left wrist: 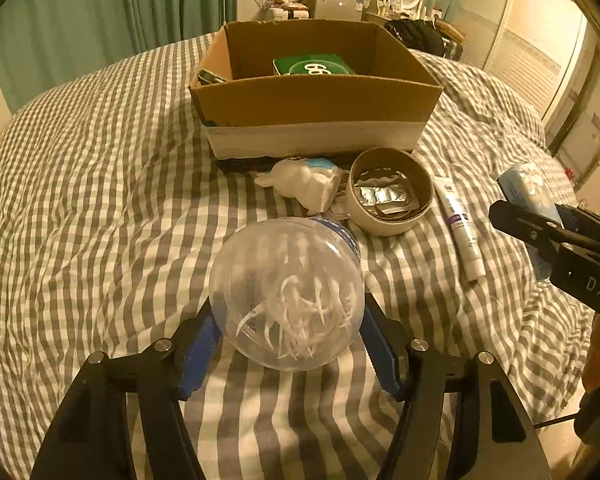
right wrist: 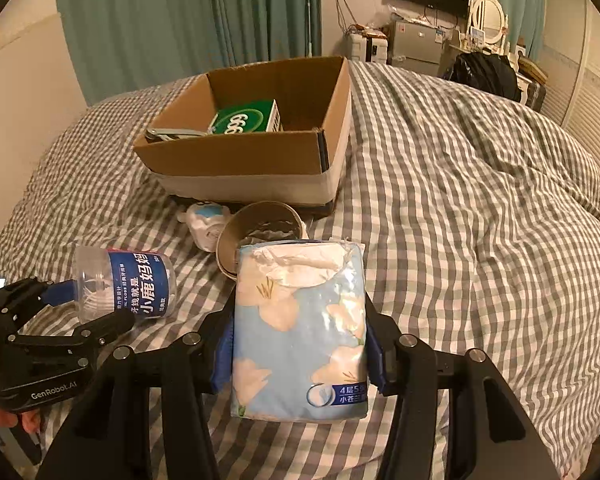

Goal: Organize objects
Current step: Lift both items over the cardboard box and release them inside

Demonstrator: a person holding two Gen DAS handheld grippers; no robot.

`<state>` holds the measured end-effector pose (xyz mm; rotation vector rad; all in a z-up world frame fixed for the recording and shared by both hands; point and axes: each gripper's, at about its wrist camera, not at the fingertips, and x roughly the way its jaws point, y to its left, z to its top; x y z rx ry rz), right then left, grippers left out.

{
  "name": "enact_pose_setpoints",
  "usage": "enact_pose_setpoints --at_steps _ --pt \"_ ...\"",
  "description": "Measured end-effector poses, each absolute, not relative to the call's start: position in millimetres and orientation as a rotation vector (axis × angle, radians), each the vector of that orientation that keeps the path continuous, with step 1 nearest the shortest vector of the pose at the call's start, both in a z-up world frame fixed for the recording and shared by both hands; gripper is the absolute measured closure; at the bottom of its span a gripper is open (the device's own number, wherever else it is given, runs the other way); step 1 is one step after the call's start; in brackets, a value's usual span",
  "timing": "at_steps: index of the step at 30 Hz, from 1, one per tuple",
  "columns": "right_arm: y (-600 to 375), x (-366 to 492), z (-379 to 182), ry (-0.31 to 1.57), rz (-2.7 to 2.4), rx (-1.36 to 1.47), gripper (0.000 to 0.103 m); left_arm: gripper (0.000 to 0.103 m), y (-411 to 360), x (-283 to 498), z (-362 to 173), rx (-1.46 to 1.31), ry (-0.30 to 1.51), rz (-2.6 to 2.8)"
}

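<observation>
The left claw (left wrist: 286,344) is clenched on a clear plastic jar (left wrist: 287,294) of white floss picks, its blue pads pressed to the jar's sides, holding it tipped over the bed at 6 o'clock in the left wrist view. The right claw (right wrist: 300,344) grasps a pale blue tissue pack (right wrist: 300,328) printed with flowers, torn open at its top, between its two blue pads.

The bed (right wrist: 460,208), covered in grey and white check, carries everything else. A cardboard box (left wrist: 316,98) sits at 12 o'clock from the left claw, open at the top. Inside it lie a green packet (left wrist: 312,65) toward the back and a metal tool (right wrist: 172,133) against the left wall. Just in front of the box, a round tan tub (left wrist: 388,216) stands upright, holding silver blister packs (left wrist: 384,195). A white rabbit-shaped figure (left wrist: 304,184) with a blue patch lies on its side, touching the tub at its 9 o'clock. A white tube (left wrist: 460,228) with a purple band lies flat on the bed at the tub's 3 o'clock, just beside it.
</observation>
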<state>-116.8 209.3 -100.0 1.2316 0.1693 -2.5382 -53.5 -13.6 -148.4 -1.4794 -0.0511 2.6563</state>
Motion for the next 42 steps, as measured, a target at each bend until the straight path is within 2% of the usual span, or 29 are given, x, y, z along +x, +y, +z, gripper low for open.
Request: enact_pose_setpoints --at_steps 7,19,29,36,42 --pt "214.1 -111.0 -89.4 0.158 -2.562 1.204 0.051 0.037 -15.9 -46.0 -129.1 -1.412 -0.068 2.696" --pt "211.1 -109.5 -48.8 0.166 -2.594 1.079 0.051 0.039 -30.2 -61.4 -65.7 -1.217 -0.107 2.797" --pt "181.3 -164.1 9.9 0.172 -2.590 0.909 0.052 0.041 -27.9 -122.2 0.3 -1.024 -0.056 2.829" --pt "153.7 -235.9 8.1 0.179 -2.586 0.924 0.052 0.041 -27.2 -196.5 2.3 -1.007 0.004 2.849" --pt "144.4 -295.8 -19.1 0.141 -2.580 0.988 0.052 0.041 -21.9 -255.4 -27.1 -1.075 0.058 2.841"
